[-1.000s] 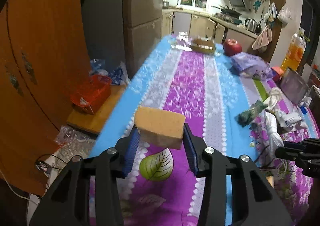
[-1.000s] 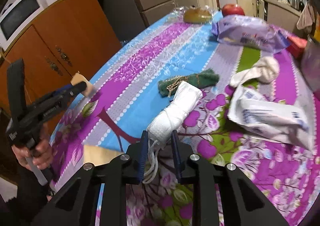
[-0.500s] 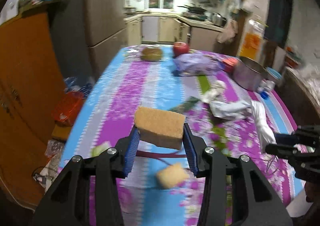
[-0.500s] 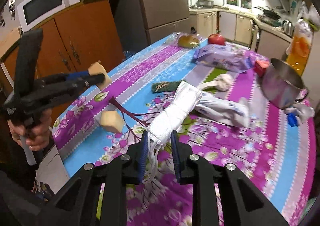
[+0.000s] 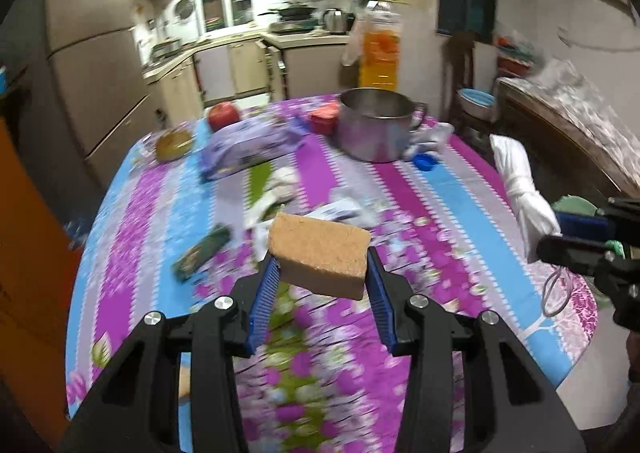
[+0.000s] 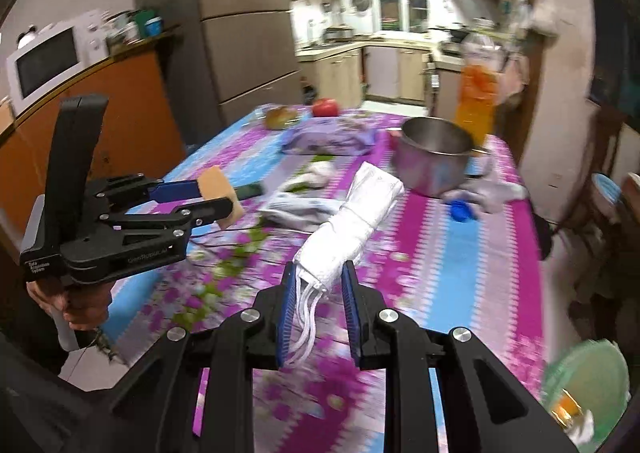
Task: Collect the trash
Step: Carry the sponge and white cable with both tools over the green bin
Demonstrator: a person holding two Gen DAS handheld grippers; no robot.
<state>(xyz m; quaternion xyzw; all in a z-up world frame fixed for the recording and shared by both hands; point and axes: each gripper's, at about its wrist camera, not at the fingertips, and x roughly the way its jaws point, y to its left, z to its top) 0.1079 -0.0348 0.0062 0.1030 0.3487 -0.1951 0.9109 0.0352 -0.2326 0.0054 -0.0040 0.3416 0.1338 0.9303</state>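
Both hands are loaded above the table (image 5: 460,189): the left gripper (image 5: 320,285) clamps a tan sponge (image 5: 318,253), the right gripper (image 6: 318,293) pinches a white bundle (image 6: 356,221). Wrappers (image 5: 344,211) remain; the green bin (image 6: 588,393) sits lower right.

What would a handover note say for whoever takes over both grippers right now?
Left gripper: shut on the sponge block, held clear above the table.
Right gripper: shut on the folded white bag, strings dangling, also off the table.
Green bin: low right in the right wrist view, something already inside.
Done: both pieces picked up.
Left: drop both, probably into that bin, then fetch the crumpled white wrappers and dark green packet mid-table.
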